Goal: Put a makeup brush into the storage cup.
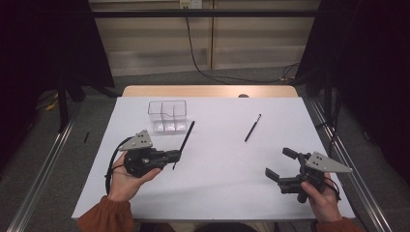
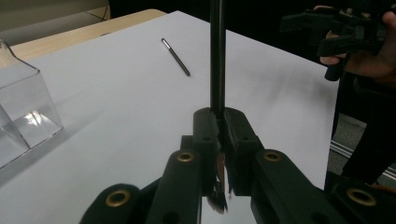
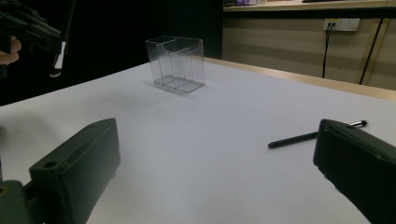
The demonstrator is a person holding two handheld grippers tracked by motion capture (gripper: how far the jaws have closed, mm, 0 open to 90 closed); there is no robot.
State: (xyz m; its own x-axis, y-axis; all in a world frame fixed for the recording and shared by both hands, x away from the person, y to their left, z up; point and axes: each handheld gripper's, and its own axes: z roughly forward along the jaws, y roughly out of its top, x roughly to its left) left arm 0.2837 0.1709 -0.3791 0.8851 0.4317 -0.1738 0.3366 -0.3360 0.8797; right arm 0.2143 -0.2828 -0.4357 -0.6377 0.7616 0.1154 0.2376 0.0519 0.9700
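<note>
Black brush [image 1: 185, 137]: thin, long, pinched in left claw [image 1: 178, 155].
Right claw [image 1: 279, 163]: wide open, holding nothing.
Clear box [image 1: 167, 115]: see-through plastic.

Standing toward the table's [image 1: 208, 183] far left: clear organizer [image 1: 168, 116]. Rising just right of it, clamped in the left gripper [image 1: 177, 155]: black brush [image 1: 184, 141]. Lying well apart at right: second brush [image 1: 252, 128]. Hovering at near right: right gripper [image 1: 281, 163].
</note>
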